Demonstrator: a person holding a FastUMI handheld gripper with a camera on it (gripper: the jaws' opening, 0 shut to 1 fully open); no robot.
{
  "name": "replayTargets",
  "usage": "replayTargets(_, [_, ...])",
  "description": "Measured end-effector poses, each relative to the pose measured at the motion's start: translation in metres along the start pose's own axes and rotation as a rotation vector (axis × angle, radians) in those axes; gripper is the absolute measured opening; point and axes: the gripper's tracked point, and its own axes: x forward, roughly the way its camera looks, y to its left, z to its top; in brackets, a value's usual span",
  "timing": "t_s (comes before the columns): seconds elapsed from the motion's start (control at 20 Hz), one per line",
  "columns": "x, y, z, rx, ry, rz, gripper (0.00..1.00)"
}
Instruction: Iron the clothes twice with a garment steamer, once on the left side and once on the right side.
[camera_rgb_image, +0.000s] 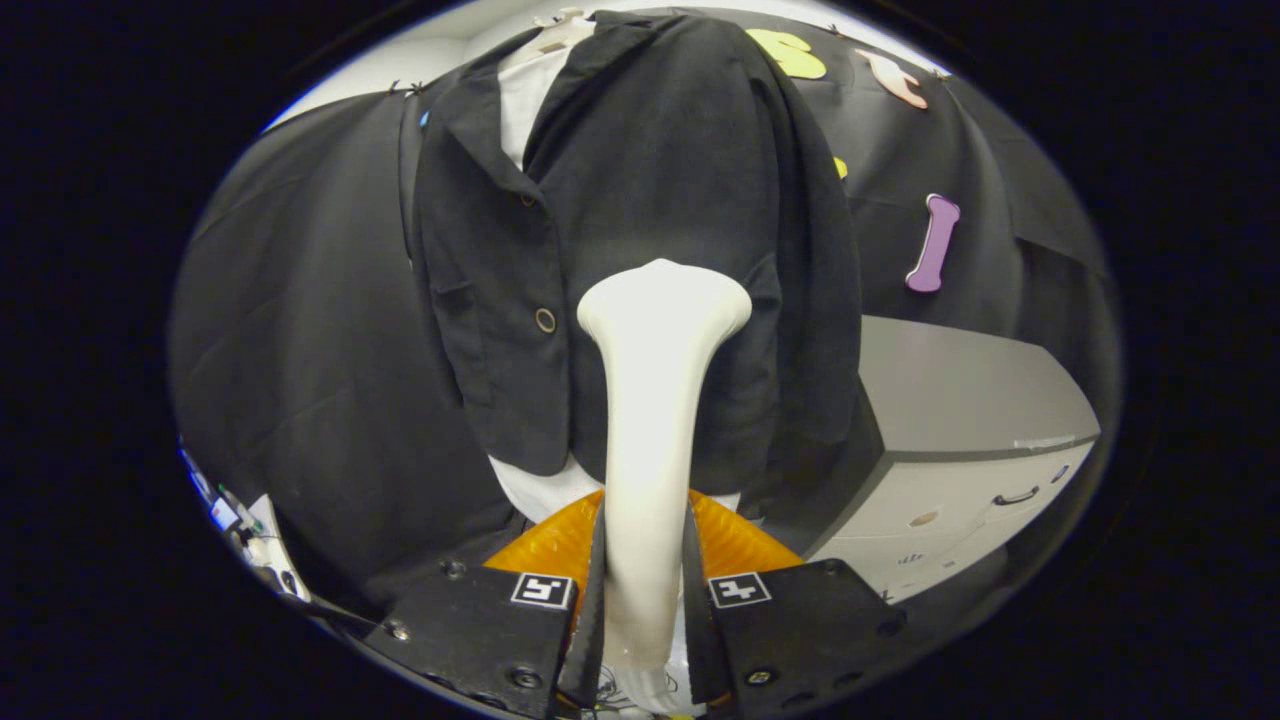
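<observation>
Gripper (645, 600) under my control; fingers clamped on steamer (650, 400) handle. Steamer head sits against jacket (650, 180) front, around mid-height, beside button (545, 320). My read: a pass underway; passes done or left, cannot tell. Head's face hidden against cloth; steam not discernible. Cabinet (960, 400) beside jacket.

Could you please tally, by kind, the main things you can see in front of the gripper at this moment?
Garment steamer, clamped between the gripper fingers: 1
Black jacket, hanging just beyond the steamer head: 1
White shirt under the jacket: 1
Grey drawer cabinet beside the jacket: 1
Total: 4
</observation>
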Motion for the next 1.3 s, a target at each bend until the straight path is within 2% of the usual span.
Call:
replayTargets(0.45, [0.015,-0.004,-0.052,0.01,0.098,-0.004,0.36])
replayTargets(0.75, [0.012,-0.005,-0.059,0.023,0.112,-0.005,0.36])
replayTargets(1.0, [-0.01,0.001,-0.031,0.033,0.054,0.007,0.36])
replayTargets(1.3, [-0.059,0.032,0.031,0.041,-0.064,0.034,0.36])
